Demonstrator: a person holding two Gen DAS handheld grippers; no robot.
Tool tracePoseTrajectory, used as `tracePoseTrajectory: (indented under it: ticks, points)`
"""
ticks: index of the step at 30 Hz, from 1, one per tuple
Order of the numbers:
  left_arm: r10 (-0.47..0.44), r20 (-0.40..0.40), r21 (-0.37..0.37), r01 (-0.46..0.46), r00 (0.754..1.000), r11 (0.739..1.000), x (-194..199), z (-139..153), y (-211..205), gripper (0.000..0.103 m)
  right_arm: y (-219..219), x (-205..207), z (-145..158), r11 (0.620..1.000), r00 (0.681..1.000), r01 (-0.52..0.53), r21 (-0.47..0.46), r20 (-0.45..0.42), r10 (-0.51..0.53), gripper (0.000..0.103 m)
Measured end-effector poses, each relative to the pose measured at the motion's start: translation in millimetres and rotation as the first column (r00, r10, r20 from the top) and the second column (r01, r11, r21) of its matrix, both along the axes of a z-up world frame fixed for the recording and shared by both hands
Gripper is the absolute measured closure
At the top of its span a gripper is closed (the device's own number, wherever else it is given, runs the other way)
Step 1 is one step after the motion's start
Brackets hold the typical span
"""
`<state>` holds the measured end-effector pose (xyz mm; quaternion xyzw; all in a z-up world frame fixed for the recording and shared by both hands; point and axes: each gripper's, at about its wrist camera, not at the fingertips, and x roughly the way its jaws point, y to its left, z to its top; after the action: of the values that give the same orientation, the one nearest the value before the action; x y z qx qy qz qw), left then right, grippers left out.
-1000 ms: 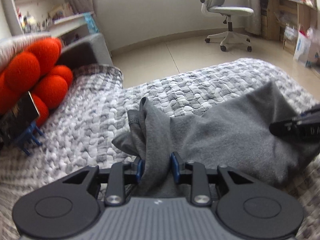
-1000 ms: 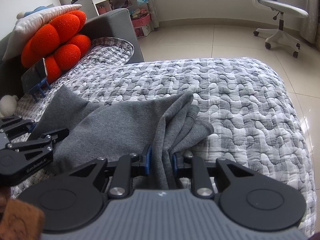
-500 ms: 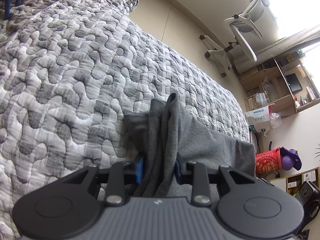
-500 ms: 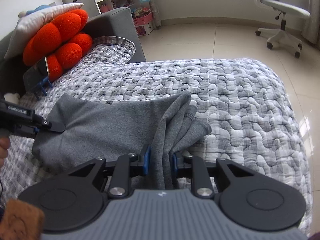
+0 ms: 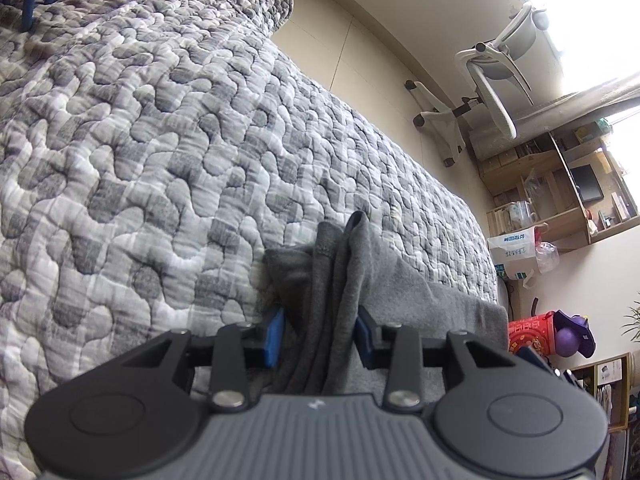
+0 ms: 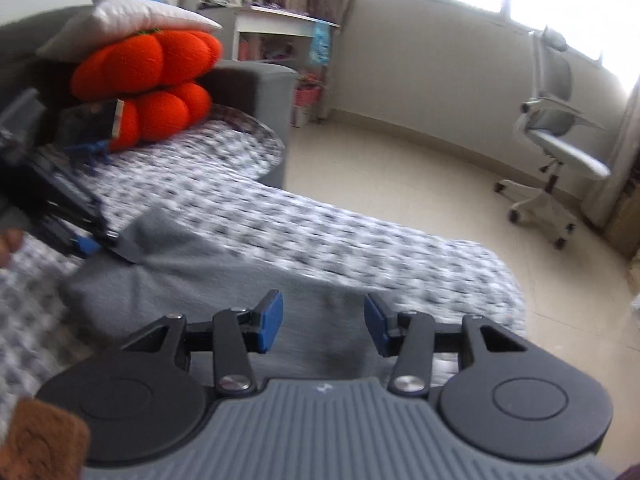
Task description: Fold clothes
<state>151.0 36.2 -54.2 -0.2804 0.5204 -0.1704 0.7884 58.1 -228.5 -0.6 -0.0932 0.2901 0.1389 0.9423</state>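
Observation:
A grey garment [image 5: 332, 280] lies on the grey-and-white quilted bed [image 5: 160, 140]. A bunched, upright fold of it sits between the blue pads of my left gripper [image 5: 320, 336], which is shut on it. In the blurred right wrist view the garment [image 6: 224, 280] lies spread flat. My right gripper [image 6: 324, 320] hovers over its near edge, open, with nothing between the pads. At the left of that view the left gripper [image 6: 108, 240] holds the garment's far corner slightly raised.
Orange cushions [image 6: 148, 76], a white pillow and a phone on a blue stand [image 6: 92, 120] sit at the head of the bed. An office chair [image 6: 560, 152] stands on the tiled floor beyond. Shelves [image 5: 560, 184] and a red box [image 5: 532, 332] line the wall.
My right gripper has opened, let go of the garment and swung upward. The left gripper still has its fold, with the pads a little wider apart.

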Motion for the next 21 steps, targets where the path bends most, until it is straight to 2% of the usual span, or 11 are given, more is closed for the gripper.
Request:
tracePoseTrajectory:
  ticks: [2,4,7,9,12,14,15,17,18,20,21]
  points:
    - [0.003,-0.004,-0.004,-0.003,1.0,1.0,1.3,0.8,3.4,0.065,26.9,-4.2,-5.2,0.994,0.994,-0.107,0.008,-0.001,0.107,0.054]
    - [0.009,-0.005,-0.012,-0.009,1.0,1.0,1.0,1.3,6.8,0.064,48.9,-11.6,-16.1,0.981,0.985,-0.17,-0.09,0.027,0.173,0.054]
    - [0.011,0.001,-0.029,-0.011,1.0,1.0,0.9,2.8,15.1,0.063,81.9,-22.7,-32.4,0.938,0.96,-0.252,-0.238,0.058,0.273,0.054]
    - [0.02,0.001,-0.041,-0.02,1.0,0.999,1.6,2.6,22.0,0.06,103.9,-30.0,-43.3,0.893,0.938,-0.299,-0.336,0.069,0.34,0.054]
    - [0.035,-0.02,-0.076,-0.036,0.999,0.996,0.6,0.3,29.0,0.06,137.0,-41.1,-59.7,0.804,0.895,-0.356,-0.476,0.073,0.439,0.043]
    - [0.036,-0.018,-0.083,-0.038,0.999,0.996,-2.1,2.1,30.8,0.06,159.0,-48.4,-70.6,0.732,0.862,-0.384,-0.564,0.066,0.503,0.043]
    - [0.037,-0.014,-0.083,-0.038,0.999,0.996,-3.1,3.4,31.4,0.059,166.3,-50.1,-73.9,0.708,0.852,-0.389,-0.589,0.062,0.519,0.043]
    - [0.044,-0.028,-0.104,-0.046,0.999,0.993,-4.2,2.1,33.6,0.058,167.9,-46.0,-73.1,0.72,0.862,-0.378,-0.582,0.063,0.503,0.052]
    - [0.048,-0.04,-0.12,-0.052,0.998,0.991,-4.7,0.6,34.9,0.058,168.7,-44.0,-72.7,0.726,0.867,-0.372,-0.578,0.063,0.494,0.071]
    - [0.057,-0.063,-0.155,-0.066,0.996,0.986,-5.9,-2.1,37.4,0.056,165.8,-40.5,-67.7,0.754,0.877,-0.359,-0.551,0.078,0.474,0.079]
    - [0.059,-0.068,-0.176,-0.07,0.996,0.982,-6.6,-2.4,37.9,0.053,161.6,-38.7,-61.2,0.783,0.885,-0.35,-0.514,0.092,0.456,0.082]
